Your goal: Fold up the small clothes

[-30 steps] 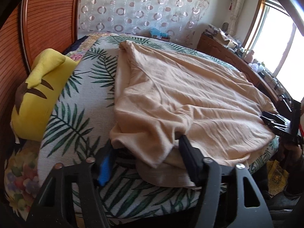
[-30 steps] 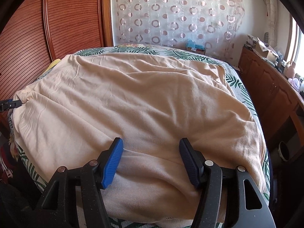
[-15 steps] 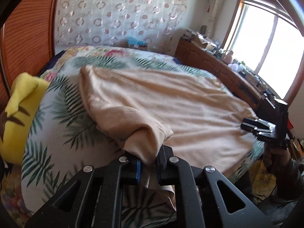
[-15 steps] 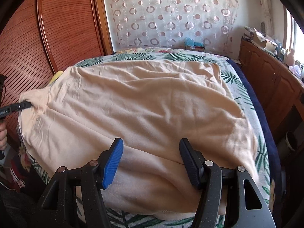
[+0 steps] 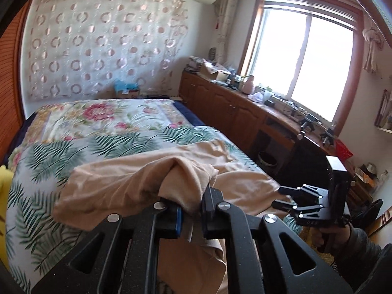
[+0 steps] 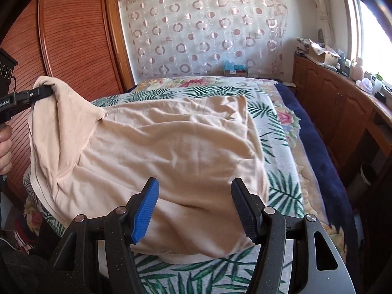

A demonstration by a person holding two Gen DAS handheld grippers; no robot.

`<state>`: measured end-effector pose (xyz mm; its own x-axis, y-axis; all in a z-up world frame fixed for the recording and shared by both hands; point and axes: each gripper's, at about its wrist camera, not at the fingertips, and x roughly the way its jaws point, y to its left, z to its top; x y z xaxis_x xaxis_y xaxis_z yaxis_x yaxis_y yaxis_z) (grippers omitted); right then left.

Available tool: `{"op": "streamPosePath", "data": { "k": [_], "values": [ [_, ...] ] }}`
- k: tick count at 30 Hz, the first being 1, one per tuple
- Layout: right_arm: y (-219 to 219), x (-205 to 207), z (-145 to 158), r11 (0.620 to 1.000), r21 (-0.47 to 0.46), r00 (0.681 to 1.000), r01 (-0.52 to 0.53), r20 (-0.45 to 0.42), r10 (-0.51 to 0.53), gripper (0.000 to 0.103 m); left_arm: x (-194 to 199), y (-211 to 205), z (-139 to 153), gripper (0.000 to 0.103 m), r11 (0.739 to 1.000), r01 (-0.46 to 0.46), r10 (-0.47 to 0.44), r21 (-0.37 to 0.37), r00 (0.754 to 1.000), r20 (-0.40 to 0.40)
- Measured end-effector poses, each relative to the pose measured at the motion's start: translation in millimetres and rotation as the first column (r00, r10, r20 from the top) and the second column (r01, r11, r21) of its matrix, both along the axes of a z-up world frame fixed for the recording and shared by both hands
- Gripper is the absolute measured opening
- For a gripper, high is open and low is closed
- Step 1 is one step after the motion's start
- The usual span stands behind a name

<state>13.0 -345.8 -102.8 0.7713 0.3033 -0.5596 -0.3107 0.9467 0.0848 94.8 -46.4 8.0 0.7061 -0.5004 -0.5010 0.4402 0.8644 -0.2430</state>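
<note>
A beige garment (image 6: pixel 171 147) lies spread on the bed. My left gripper (image 5: pixel 191 208) is shut on a bunched corner of the garment (image 5: pixel 186 181) and holds it raised above the bed; in the right wrist view it (image 6: pixel 41 91) shows at the left, with the cloth hanging from it. My right gripper (image 6: pixel 194 208) is open, its fingers over the garment's near edge without gripping it. It also shows at the right of the left wrist view (image 5: pixel 284 198).
The bed has a leaf and flower cover (image 5: pixel 98 127). A yellow pillow (image 5: pixel 5 191) lies at its left edge. A wooden wardrobe (image 6: pixel 73 44) stands left; a cluttered wooden counter (image 5: pixel 245 98) runs under the window. A bin (image 5: pixel 267 159) stands beside the bed.
My left gripper closed on the garment's corner and lifted it up and rightward, pulling the cloth off the bed's left side. The right gripper stayed open over the near edge.
</note>
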Motion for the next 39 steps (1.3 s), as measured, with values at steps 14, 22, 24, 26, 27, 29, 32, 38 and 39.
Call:
{"op": "streamPosePath", "data": {
  "k": [14,22,24,26,27,29,32,38,39],
  "values": [
    [-24,-25,6,0.997,0.050,0.995,0.061,0.073,-0.065,0.064,12,-113,35,0.012,0.978,0.206,-0.206,0.017,0.978,0.011],
    [-26,-24,1,0.995,0.053,0.994,0.082,0.064,-0.085,0.064,9,-109,18,0.068,0.974,0.212,-0.211,0.079,0.977,-0.018],
    [-25,-25,4,0.995,0.055,0.994,0.082,0.069,-0.086,0.064,8,-99,15,0.068,0.982,0.171,-0.171,0.081,0.985,-0.013],
    [-26,-24,8,0.995,0.056,0.994,0.077,0.073,-0.082,0.064,5,-82,12,0.068,0.988,0.126,-0.126,0.091,0.992,-0.006],
    [-23,-22,9,0.996,0.057,0.994,0.072,0.075,-0.076,0.064,3,-70,10,0.068,0.991,0.095,-0.096,0.091,0.995,-0.001],
    [-18,-17,11,0.997,0.046,0.995,0.059,0.078,-0.062,0.064,0,-51,4,0.068,0.994,0.044,-0.045,0.099,0.999,0.006],
    [-8,-6,16,0.999,0.023,0.996,0.031,0.085,-0.033,0.064,-2,-25,-5,0.068,0.991,-0.030,0.028,0.131,1.000,0.014],
    [31,20,29,0.998,0.000,0.993,-0.060,0.103,0.060,0.064,-11,26,-24,0.068,0.974,-0.159,0.160,0.164,0.987,0.012],
    [40,25,31,0.997,-0.008,0.991,-0.079,0.105,0.080,0.063,-11,31,-26,0.068,0.971,-0.172,0.173,0.165,0.985,0.008]
  ]
}}
